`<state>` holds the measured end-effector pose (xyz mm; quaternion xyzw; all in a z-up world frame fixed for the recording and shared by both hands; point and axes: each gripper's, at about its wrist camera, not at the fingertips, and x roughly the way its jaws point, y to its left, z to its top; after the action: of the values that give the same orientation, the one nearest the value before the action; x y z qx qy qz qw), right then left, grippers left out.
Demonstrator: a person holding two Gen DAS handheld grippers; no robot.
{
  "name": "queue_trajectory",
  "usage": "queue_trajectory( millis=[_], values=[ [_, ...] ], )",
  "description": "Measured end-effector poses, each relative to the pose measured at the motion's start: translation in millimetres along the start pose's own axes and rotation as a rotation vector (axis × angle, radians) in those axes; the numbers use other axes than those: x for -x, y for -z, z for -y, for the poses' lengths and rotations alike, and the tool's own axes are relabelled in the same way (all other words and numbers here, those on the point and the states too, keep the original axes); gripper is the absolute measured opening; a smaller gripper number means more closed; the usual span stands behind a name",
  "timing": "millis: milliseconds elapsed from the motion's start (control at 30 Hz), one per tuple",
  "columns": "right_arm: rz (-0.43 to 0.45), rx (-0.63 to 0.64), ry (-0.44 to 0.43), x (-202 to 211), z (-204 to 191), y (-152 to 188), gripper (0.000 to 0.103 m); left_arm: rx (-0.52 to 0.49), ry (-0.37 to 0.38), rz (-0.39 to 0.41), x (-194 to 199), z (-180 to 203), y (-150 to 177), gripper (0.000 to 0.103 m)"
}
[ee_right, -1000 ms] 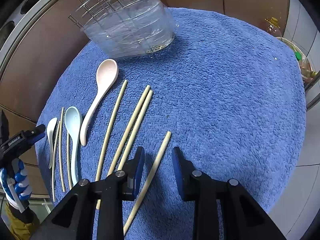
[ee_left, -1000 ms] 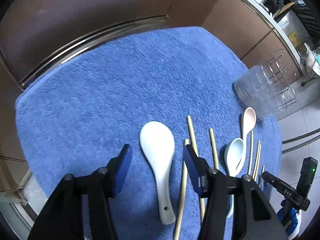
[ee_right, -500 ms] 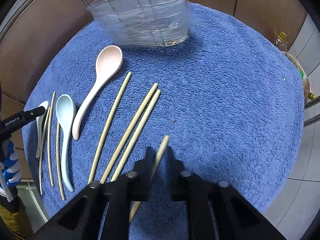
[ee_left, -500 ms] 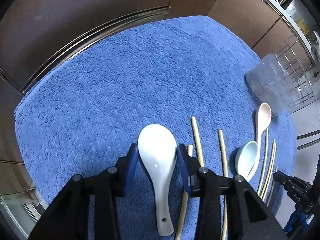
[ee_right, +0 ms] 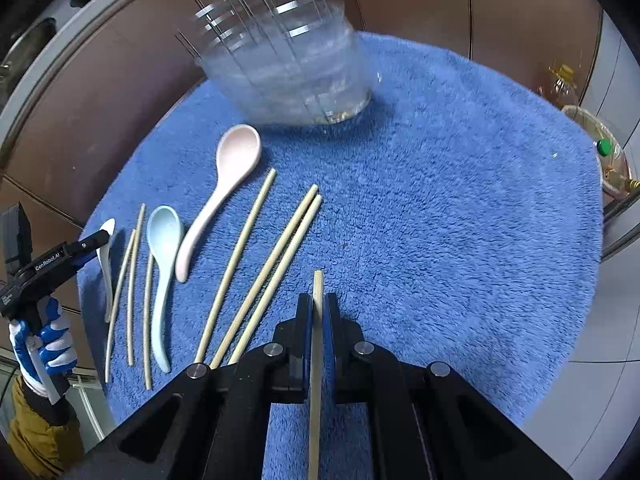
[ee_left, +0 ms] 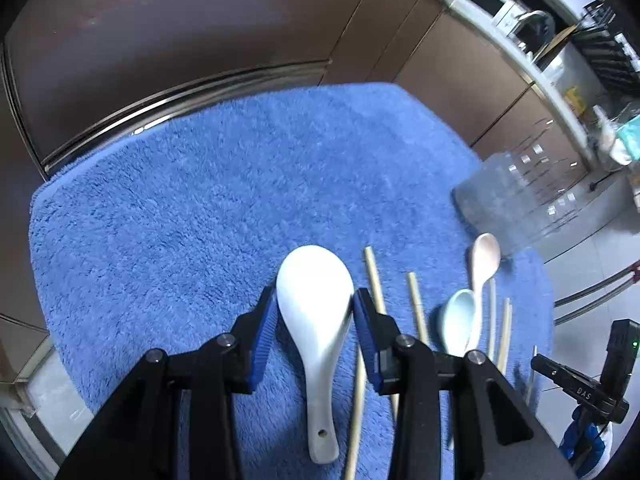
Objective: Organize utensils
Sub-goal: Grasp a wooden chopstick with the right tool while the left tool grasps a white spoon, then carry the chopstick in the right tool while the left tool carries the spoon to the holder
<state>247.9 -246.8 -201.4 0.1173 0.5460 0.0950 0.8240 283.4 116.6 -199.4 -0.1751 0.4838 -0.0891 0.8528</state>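
- Left wrist view: the left gripper (ee_left: 314, 308) has its blue-padded jaws pressed against both sides of the bowl of the white ceramic soup spoon (ee_left: 316, 320). I judge the grip is taken at the bowl because that is the widest, firmest part. The spoon's handle runs back between the arms toward the camera.
- The spoon sits over the fluffy blue towel mat (ee_left: 200, 208); whether it is lifted off the mat I cannot tell.
- To the right lie pale bamboo chopsticks (ee_left: 416, 308), a light blue spoon (ee_left: 456, 320) and a pink spoon (ee_left: 484, 260), roughly parallel. Beyond them stands the clear plastic utensil holder with a wire rack (ee_left: 516, 200), blurred and probably the place everything goes.
- Right wrist view: the right gripper (ee_right: 318, 312) is clamped narrowly on a single bamboo chopstick (ee_right: 318, 292), held lengthwise so its tip points forward toward the holder (ee_right: 288, 68), which suits dropping it in end first.
- The remaining loose chopsticks (ee_right: 236, 264), the pink spoon (ee_right: 224, 184) and the light blue spoon (ee_right: 162, 264) rest on the mat (ee_right: 440, 200), left of the gripper.
- At the left edge the left gripper (ee_right: 102, 236) appears on the white spoon, in a blue-and-white gloved hand (ee_right: 44, 352).
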Motion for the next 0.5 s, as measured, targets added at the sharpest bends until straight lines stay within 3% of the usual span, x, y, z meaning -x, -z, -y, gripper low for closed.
queue_trajectory(
  millis=[233,300,367,500],
  values=[
    [0.144,0.051,-0.061,35,-7,9,0.006,-0.084,0.063,0.143,47,29,-2,0.034],
    [0.204,0.069,-0.074,54,-15,10,0.006,-0.118,0.083,0.185,59,46,-3,0.028],
    [0.257,0.088,-0.09,73,-23,8,0.006,-0.155,0.122,0.204,71,58,-4,0.005],
    [0.345,0.128,-0.103,103,-32,-3,0.006,-0.202,0.158,0.258,89,80,-8,0.004]
  ],
)
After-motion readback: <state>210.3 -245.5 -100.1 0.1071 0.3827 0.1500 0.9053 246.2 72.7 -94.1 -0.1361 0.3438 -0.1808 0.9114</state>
